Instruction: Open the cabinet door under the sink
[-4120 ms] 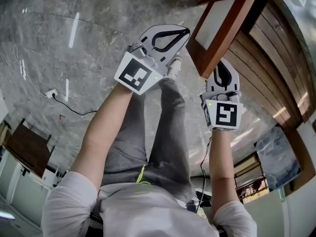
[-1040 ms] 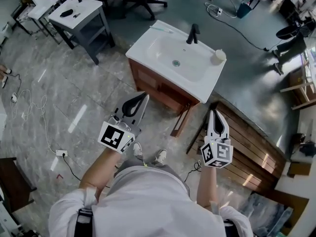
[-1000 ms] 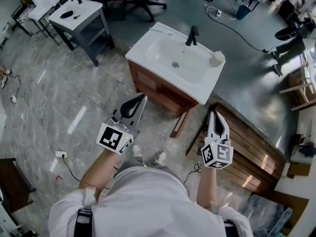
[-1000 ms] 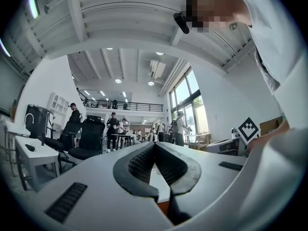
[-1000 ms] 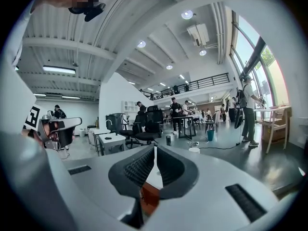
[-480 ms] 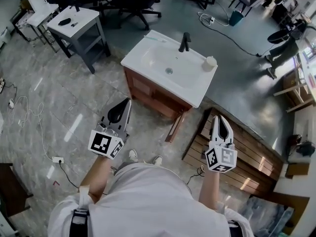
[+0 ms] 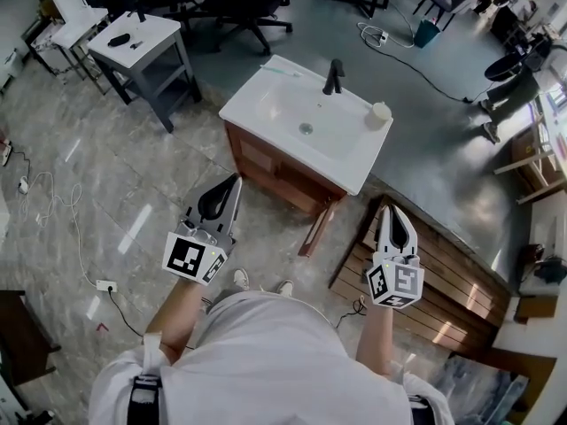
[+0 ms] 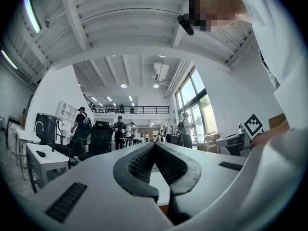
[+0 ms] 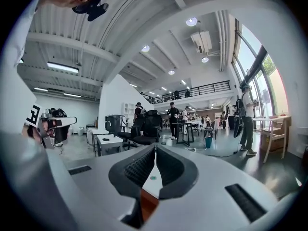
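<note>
Grey side table (image 7: pixel 142 41): far left, beyond the left gripper; a dark item on top is too small to name.
Left gripper (image 7: pixel 232 185): jaws pressed together at the tips with nothing between them, raised over the marble floor, near the cabinet front but apart from it.
White basin (image 7: pixel 292 104): covers the cabinet top and hides its inside; a black faucet (image 7: pixel 333 76) stands at the back rim, and a pale round thing (image 7: pixel 380 113) at the right corner is hard to identify.
Wooden cabinet (image 7: pixel 266 162): only the front face shows under the basin.
Cabinet door (image 7: pixel 316 228): swung out from the right front corner, seen edge-on between the grippers, touching neither.
Right gripper (image 7: pixel 391 211): jaws closed tip to tip, empty, over a slatted wooden platform (image 7: pixel 434 277) right of the door.
</note>
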### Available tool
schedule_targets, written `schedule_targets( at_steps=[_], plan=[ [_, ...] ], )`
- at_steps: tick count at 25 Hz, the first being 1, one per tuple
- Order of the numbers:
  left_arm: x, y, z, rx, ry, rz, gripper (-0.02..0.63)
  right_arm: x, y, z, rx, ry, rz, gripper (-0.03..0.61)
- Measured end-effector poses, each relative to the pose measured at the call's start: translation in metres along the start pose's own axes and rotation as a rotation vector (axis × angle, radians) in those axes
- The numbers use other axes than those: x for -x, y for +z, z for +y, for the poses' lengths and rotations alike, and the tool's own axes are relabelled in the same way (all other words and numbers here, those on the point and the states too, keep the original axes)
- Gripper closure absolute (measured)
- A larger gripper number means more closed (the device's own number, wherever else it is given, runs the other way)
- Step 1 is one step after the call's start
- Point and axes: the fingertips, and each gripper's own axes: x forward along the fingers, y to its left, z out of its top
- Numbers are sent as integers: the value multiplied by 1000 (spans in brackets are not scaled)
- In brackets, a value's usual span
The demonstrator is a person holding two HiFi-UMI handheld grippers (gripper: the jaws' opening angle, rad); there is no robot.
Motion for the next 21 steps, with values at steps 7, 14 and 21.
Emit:
schedule_targets(
  at_steps=[7, 14, 21],
  plan=[
    [3, -3, 5, 2, 15, 8, 603, -7, -1, 8, 0, 20, 2, 537],
    [2, -3, 12, 3, 30, 8, 603, -14, 1, 12, 4, 32, -1, 537],
    [-2, -3, 17, 5, 31, 3, 603, -22, 3, 14, 9, 37, -3, 537]
  ],
)
